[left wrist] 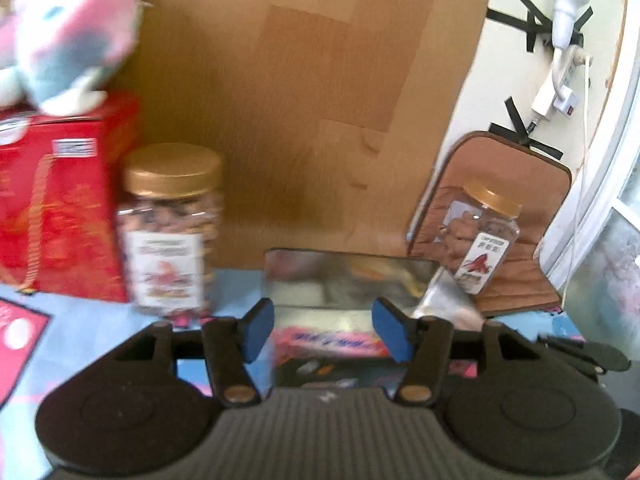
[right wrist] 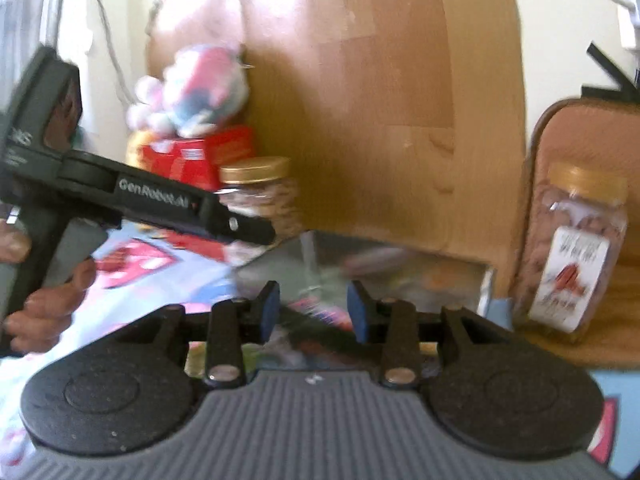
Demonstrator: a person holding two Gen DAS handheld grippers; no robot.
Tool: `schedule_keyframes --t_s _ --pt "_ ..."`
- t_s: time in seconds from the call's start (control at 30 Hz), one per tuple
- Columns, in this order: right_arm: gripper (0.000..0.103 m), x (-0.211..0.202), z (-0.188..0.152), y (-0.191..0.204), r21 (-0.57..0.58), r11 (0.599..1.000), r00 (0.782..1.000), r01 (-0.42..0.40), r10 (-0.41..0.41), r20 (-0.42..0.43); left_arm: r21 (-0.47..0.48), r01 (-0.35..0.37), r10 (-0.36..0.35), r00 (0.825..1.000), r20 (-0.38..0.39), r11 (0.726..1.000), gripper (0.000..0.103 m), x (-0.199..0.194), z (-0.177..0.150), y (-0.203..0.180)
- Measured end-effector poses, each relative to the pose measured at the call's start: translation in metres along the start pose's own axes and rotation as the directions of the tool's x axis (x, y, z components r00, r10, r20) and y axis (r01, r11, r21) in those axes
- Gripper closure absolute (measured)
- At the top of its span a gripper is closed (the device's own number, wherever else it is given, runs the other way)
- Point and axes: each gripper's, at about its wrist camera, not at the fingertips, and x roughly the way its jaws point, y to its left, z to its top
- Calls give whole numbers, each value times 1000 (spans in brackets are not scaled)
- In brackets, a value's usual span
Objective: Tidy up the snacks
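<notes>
A silver tin box (left wrist: 348,280) stands open on the table ahead of my left gripper (left wrist: 323,330), with a pink snack packet (left wrist: 332,344) in front of it between the open blue pads. A gold-lidded snack jar (left wrist: 172,232) stands left of the tin, next to a red box (left wrist: 56,208). A second gold-lidded jar (left wrist: 480,236) leans on a brown chair at right; it also shows in the right wrist view (right wrist: 572,256). My right gripper (right wrist: 314,308) is open and empty over the tin (right wrist: 360,276). The left gripper's body (right wrist: 132,200) shows at left.
A plush toy (left wrist: 68,36) sits on the red box. A wooden board (left wrist: 320,100) stands behind the table. The brown cushioned chair (left wrist: 516,200) is at right. A blue patterned cloth (left wrist: 80,332) covers the table. A power strip (left wrist: 560,84) hangs on the wall.
</notes>
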Motion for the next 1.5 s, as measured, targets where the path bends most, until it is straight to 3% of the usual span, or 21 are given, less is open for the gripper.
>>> schedule_keyframes --t_s 0.1,0.17,0.27,0.33,0.43,0.5,0.6,0.73,0.9,0.93,1.03,1.1,1.27,1.4,1.5 --pt "63 10 -11 6 89 990 989 -111 119 -92 -27 -59 59 998 -16 998 47 -12 -14 33" --pt "63 30 -14 10 154 979 972 -134 160 -171 -79 -89 85 995 -50 993 47 -12 -24 57" --pt "63 63 -15 11 225 969 954 -105 162 -252 -160 -105 92 992 -87 981 47 -12 -41 89" --pt "62 81 -17 7 287 956 946 -60 146 -290 -202 -105 86 991 -99 974 39 -10 -51 106" --pt "61 101 -23 6 340 940 936 -17 135 -326 -261 -83 46 989 -144 962 42 1 -69 120" --pt "61 113 -26 11 326 945 933 0 117 -339 -295 -36 -5 991 -137 955 44 5 -77 121" --pt "67 118 -30 21 326 945 932 -30 145 -333 -240 -17 -23 987 -162 971 65 6 -82 104" --pt "70 110 -34 42 268 958 912 -103 199 -360 -220 31 -78 974 -211 975 64 -6 -93 79" --pt "69 85 -44 62 176 969 901 -174 228 -368 -204 52 -97 970 -221 978 60 -39 -116 65" --pt "69 79 -44 65 150 972 908 -182 225 -354 -212 49 -95 972 -214 976 60 -43 -117 68" --pt "67 49 -33 63 79 989 962 -127 142 -232 -246 22 -63 985 -160 969 60 -62 -109 80" --pt "67 23 -26 48 137 982 976 -131 152 -156 -277 22 -57 991 -120 961 60 -76 -106 89" --pt "63 -28 -39 26 175 980 989 -99 117 -95 -297 23 -51 995 -88 955 60 -93 -111 92" --pt "56 -50 -71 26 127 990 988 -55 72 -134 -318 50 -85 992 -99 947 60 -96 -123 87" --pt "54 -57 -96 26 155 987 981 -45 73 -179 -307 61 -97 990 -105 950 60 -97 -126 78"
